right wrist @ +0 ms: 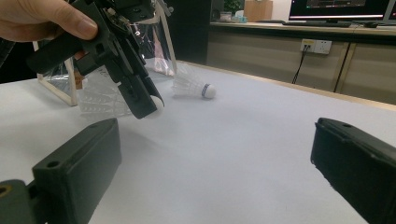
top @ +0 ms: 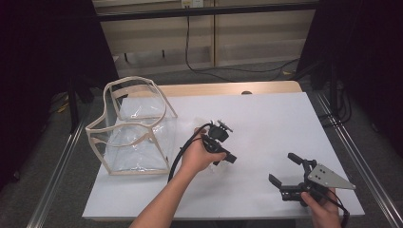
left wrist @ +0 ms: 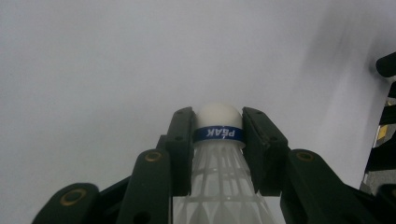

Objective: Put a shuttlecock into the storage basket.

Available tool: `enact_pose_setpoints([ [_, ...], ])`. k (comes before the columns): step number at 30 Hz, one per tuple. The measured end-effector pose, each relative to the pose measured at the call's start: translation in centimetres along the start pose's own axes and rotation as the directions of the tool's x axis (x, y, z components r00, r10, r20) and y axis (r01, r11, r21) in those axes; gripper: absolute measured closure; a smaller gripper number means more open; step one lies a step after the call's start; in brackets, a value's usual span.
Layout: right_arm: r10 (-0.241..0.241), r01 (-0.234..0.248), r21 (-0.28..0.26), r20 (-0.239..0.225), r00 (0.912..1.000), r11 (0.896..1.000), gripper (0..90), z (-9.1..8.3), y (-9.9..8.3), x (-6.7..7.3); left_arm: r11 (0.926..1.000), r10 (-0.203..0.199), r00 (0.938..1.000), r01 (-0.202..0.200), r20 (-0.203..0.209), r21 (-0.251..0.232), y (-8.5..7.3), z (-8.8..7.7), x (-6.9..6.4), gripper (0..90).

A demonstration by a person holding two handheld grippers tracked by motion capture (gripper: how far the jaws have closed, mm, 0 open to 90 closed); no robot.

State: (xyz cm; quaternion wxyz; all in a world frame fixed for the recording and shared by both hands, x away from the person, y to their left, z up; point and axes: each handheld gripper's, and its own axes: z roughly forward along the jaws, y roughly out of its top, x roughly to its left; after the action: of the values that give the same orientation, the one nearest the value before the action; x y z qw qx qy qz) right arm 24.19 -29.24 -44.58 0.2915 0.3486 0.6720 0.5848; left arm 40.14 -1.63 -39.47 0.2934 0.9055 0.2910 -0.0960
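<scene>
The left gripper [left wrist: 218, 133] pinched a white feathered shuttlecock [left wrist: 219, 154] by its cork; it could slip. The right gripper [right wrist: 210, 172] stood wide.

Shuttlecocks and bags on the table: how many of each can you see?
Shuttlecocks: 2, one held in the left tongs and one lying on the white table.
Clear bags with cream trim: 1.
Total: 3.

White table [top: 266, 118]: bag [top: 135, 128], shuttlecock [right wrist: 192, 87].
</scene>
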Motion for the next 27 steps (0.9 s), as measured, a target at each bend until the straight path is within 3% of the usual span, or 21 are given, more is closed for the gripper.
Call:
enact_pose_setpoints([
  [27, -0.009, 0.009, 0.002, 0.002, 1.0000, 1.000, 1.4, 0.0, 0.0, -0.1, 0.9997, -0.010, 0.9996, 0.011, 0.028, -0.022, 0.8, -3.2, -0.5, 65.3],
])
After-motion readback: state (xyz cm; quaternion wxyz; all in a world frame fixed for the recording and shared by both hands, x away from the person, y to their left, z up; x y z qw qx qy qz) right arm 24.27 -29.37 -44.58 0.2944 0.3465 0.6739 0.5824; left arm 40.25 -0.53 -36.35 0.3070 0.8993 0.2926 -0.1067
